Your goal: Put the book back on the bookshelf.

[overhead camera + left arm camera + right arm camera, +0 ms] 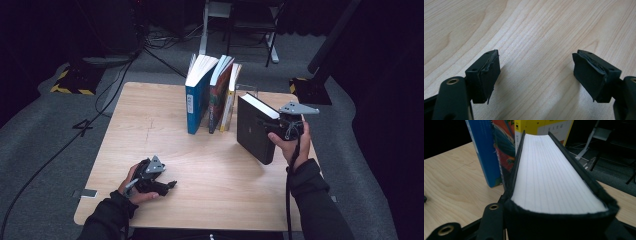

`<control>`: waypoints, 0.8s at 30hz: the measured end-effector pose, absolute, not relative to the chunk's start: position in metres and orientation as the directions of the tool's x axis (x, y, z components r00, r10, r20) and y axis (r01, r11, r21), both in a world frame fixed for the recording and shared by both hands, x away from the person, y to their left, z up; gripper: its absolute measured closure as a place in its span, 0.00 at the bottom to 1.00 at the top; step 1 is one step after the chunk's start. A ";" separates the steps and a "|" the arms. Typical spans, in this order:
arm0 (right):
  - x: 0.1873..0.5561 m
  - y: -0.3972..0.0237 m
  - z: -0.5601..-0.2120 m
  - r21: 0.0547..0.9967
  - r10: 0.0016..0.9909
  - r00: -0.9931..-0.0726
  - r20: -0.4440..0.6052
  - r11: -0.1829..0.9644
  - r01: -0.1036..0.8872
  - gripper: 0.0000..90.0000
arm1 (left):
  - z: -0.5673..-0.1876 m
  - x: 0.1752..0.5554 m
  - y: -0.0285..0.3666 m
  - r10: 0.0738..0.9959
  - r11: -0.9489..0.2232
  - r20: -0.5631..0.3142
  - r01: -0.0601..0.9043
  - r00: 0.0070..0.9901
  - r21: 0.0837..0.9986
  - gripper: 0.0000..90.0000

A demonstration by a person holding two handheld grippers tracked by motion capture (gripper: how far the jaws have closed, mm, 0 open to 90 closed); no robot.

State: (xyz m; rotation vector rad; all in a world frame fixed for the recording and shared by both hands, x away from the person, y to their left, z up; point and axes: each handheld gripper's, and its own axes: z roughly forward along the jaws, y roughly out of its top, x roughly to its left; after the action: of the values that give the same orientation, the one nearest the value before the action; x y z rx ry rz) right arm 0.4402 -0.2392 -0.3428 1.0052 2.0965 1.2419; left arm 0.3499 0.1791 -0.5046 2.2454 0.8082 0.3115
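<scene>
A thick black book (254, 128) stands upright at the table's right side, held up by my right gripper (280, 126), which is shut on it. In the right gripper view its white page edge (554, 177) runs away from the camera between the two black covers. Three books lean together at the back of the table: a blue one (198, 95), a colourful one (220, 92) and a yellow one (231, 97). My left gripper (167, 186) rests low at the table's front left, open, with bare wood (536, 75) between its pads.
The wooden table (165, 145) has free room in its middle and left part. A small clear stand (247, 89) sits behind the books. Cables, a yellow-and-black base (74, 80) and a chair frame (250, 25) lie on the grey floor beyond.
</scene>
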 end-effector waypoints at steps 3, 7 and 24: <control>0.447 -0.236 -0.343 0.887 0.801 -0.597 -0.048 0.309 0.344 0.59 | -0.505 0.350 0.179 0.632 -0.546 -0.014 0.458 0.775 0.701 0.24; 0.455 -0.234 -0.340 0.896 0.814 -0.580 -0.037 0.284 0.342 0.59 | -0.505 0.350 0.179 0.631 -0.546 -0.014 0.457 0.776 0.702 0.24; 0.493 -0.215 -0.338 0.912 0.873 -0.487 -0.022 0.218 0.348 0.59 | -0.505 0.349 0.178 0.627 -0.546 -0.019 0.457 0.779 0.702 0.24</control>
State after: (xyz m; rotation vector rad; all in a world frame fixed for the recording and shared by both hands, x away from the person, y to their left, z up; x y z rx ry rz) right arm 0.4934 -0.2155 -0.3384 1.1241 1.9463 1.2410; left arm 0.3492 0.1785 -0.5047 2.2455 0.8011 0.3041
